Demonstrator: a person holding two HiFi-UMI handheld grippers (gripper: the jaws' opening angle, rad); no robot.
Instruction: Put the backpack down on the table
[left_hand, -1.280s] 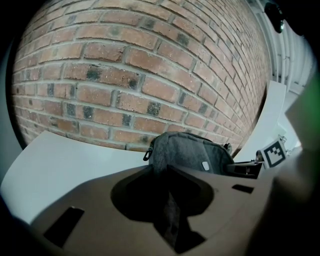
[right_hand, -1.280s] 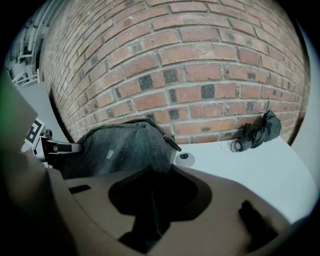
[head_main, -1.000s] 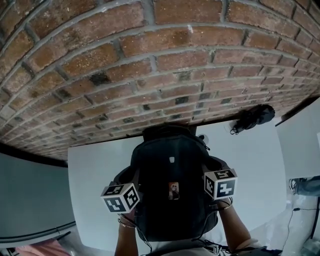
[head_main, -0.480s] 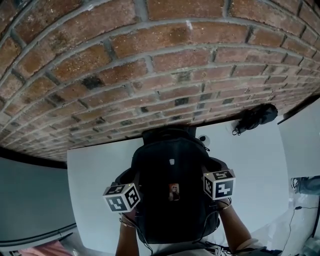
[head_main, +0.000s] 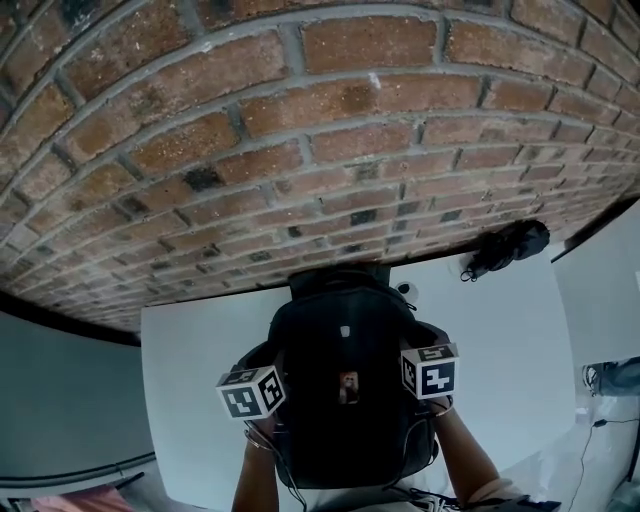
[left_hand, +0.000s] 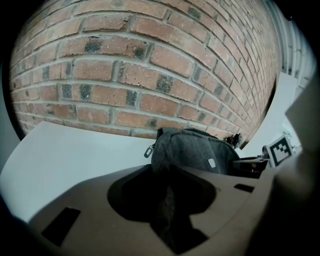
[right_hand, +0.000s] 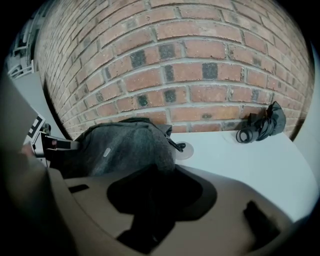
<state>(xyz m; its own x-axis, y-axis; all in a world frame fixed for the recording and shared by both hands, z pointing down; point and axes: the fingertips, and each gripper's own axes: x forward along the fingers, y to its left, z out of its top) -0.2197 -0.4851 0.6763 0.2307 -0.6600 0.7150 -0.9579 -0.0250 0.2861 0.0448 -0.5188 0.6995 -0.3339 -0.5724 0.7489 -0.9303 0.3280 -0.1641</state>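
Now the woven grey backpack (head_main: 345, 340) sits on the smooth white table (head_main: 190, 380). The left gripper (left_hand: 167, 200) and right gripper (right_hand: 150, 207) have just been opening, with fabric slack between their jaws.

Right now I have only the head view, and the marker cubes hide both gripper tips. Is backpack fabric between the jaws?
Observer: On the left, yes. The left gripper has dark fabric of the backpack in the gap between its jaws, which have just been opening.
Operator: And the right?
Observer: Same there. The right gripper has fabric between its jaws, which have just been opening too. I cannot tell whether the pads press on it.
Operator: Is the backpack down?
Observer: Seen from the side, its far end rests on the white table.
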